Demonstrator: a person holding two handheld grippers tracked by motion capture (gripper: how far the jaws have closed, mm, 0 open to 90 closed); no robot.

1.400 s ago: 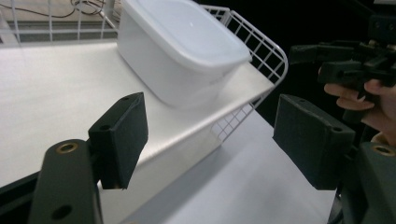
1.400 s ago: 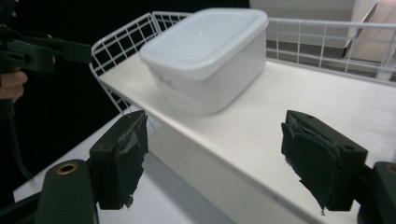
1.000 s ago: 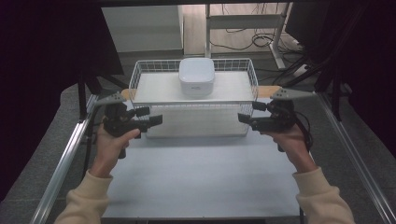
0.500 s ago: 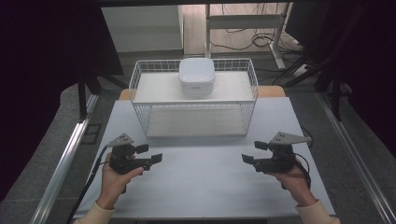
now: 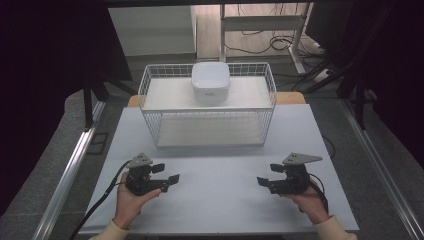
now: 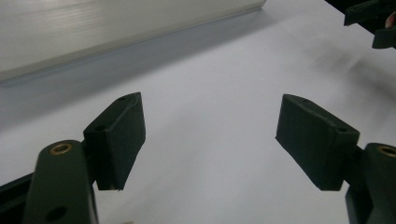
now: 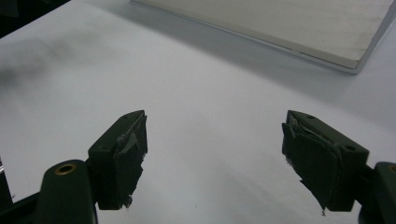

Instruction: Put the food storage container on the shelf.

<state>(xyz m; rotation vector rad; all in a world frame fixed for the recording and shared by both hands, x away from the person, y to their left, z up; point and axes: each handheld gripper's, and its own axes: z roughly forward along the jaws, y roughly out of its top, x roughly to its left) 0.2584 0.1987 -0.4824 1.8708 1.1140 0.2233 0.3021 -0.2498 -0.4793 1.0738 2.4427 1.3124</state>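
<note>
A dark curtain hangs left. On the white table (image 5: 220, 200), the left gripper (image 5: 167, 176) gapes wide, empty. The wire basket (image 5: 207, 125) with a white box (image 5: 210, 80) stands behind. The right gripper (image 5: 266, 175) gapes, empty; cables trail beyond.

The left gripper (image 5: 169, 172), black with a grey three-cornered plate on top, is held low over the white worktop (image 5: 220, 200) near its front left corner. Its jaws point inward toward the middle and stand wide apart, with nothing between them. The right gripper (image 5: 266, 177), of the same build, sits near the front right corner, its jaws likewise parted and empty, pointing toward the left one. The two are well apart, roughly level with each other. In the right gripper view the pads (image 7: 317, 158) look worn and frayed.
</note>
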